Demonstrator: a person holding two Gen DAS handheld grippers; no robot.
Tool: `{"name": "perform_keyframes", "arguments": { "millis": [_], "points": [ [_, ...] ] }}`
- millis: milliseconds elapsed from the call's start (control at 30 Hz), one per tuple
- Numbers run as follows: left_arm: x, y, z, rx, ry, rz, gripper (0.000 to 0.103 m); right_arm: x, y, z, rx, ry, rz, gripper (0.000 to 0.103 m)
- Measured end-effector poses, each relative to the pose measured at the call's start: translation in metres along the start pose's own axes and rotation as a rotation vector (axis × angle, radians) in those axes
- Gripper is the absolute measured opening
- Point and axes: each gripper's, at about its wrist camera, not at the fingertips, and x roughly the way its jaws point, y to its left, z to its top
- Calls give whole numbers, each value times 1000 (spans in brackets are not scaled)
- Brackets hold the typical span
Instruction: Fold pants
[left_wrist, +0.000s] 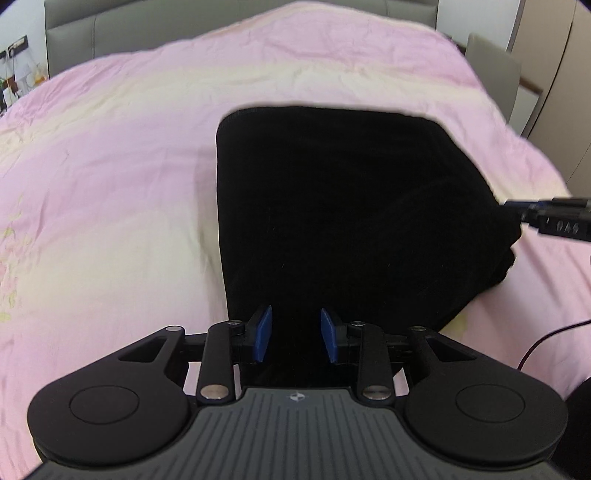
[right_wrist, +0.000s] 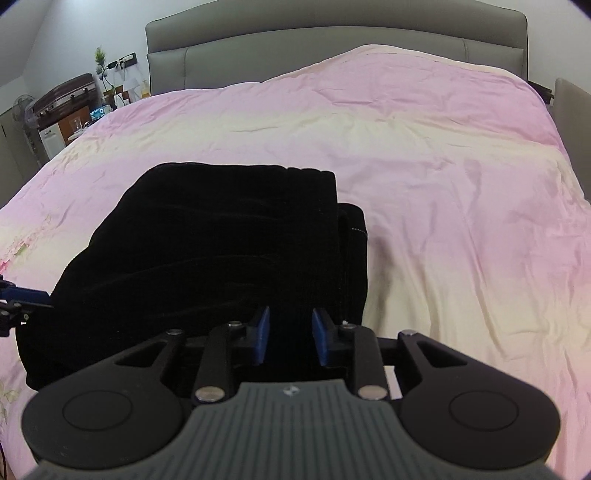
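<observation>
The black pants (left_wrist: 343, 206) lie folded into a thick stack on the pink bed cover; they also show in the right wrist view (right_wrist: 221, 251). My left gripper (left_wrist: 296, 332) is open over the near edge of the stack, with black cloth between its blue pads. My right gripper (right_wrist: 289, 334) is open over the near right part of the stack, cloth between its pads too. The right gripper's tip (left_wrist: 546, 216) shows at the pants' right edge in the left wrist view. The left gripper's tip (right_wrist: 22, 299) shows at the pants' left edge in the right wrist view.
The pink and cream bed cover (left_wrist: 129, 166) spreads all around the pants. A grey headboard (right_wrist: 332, 37) stands at the far end. A cluttered bedside stand (right_wrist: 66, 114) is at the far left. A thin dark cable (left_wrist: 546, 343) lies on the cover at the right.
</observation>
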Motion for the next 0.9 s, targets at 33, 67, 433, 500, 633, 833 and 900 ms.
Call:
{"name": "perform_keyframes", "arguments": {
  "millis": [33, 67, 433, 500, 633, 833, 900],
  "points": [
    [6, 0, -4, -1, 13, 7, 38, 4, -3, -4, 15, 7, 2, 22],
    [12, -1, -10, 9, 24, 15, 38, 9, -5, -6, 31, 19, 4, 23],
    [14, -3, 0, 43, 73, 32, 40, 24, -17, 5, 38, 71, 33, 26],
    [1, -2, 9, 59, 50, 32, 51, 20, -21, 17, 41, 94, 65, 39],
    [-13, 7, 37, 62, 1, 32, 68, 21, -37, 38, 95, 134, 89, 71],
    [3, 29, 70, -8, -17, -48, 79, 50, -67, 58, 225, 230, 136, 76],
    [13, 42, 75, -69, -17, -86, 82, 63, -76, 58, 280, 262, 167, 78]
  ]
}}
